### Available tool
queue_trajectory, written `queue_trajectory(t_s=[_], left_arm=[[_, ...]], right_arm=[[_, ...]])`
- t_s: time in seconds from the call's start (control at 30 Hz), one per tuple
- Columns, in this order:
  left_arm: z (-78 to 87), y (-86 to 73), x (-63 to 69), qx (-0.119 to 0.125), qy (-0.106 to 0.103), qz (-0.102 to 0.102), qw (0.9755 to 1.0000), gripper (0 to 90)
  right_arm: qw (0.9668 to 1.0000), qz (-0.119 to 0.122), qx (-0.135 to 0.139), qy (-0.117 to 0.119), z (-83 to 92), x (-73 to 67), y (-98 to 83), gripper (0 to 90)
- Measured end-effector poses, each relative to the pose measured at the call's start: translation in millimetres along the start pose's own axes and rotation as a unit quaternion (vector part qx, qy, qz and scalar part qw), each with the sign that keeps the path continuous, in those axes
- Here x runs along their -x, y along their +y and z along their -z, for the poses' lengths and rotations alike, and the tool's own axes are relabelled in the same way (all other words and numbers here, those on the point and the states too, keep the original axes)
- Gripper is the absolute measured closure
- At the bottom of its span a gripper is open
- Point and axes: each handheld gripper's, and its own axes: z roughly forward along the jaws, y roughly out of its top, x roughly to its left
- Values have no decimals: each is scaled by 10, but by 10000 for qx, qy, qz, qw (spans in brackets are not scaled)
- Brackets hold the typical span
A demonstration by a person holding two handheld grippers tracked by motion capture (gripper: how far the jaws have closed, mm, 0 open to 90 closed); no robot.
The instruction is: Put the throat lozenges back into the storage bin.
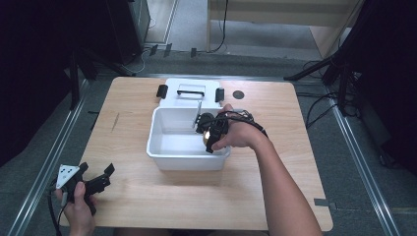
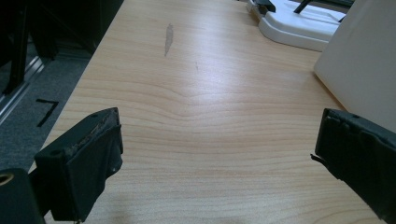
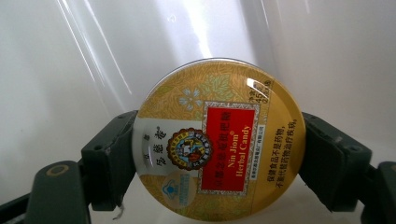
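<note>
This looks like a lab or recording studio set up for data capture, not a home. A plain wooden bench stands alone on grey carpet, flanked by metal floor rails on both sides. Black curtains and dark stands close in the space, and loose cables trail over the floor. Behind, a pale wooden frame stands on a smooth floor.

candy tin: glossy printed metal | bin: smooth shiny white plastic | table: matt wood grain
</note>
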Motion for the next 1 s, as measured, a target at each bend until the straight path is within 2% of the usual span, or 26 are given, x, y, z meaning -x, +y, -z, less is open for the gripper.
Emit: queue_trajectory(t_s=[0.07,0.77,0.9,1.0], left_arm=[[0,0,0,0,1,-1,10000,16],[0,1,-7,3,-21,20,10000,16],[-1,1,-7,1,-20,21,10000,16],[0,1,-6,-2,-19,17,10000,16]], right_arm=[[10000,68,-13,-12,-17,3,2,203],[10000,35,-54,-35,-32,0,5,191],[10000,34,10,-58,11,1,4,233],[9999,-52,139,-24,94,14,0,268]])
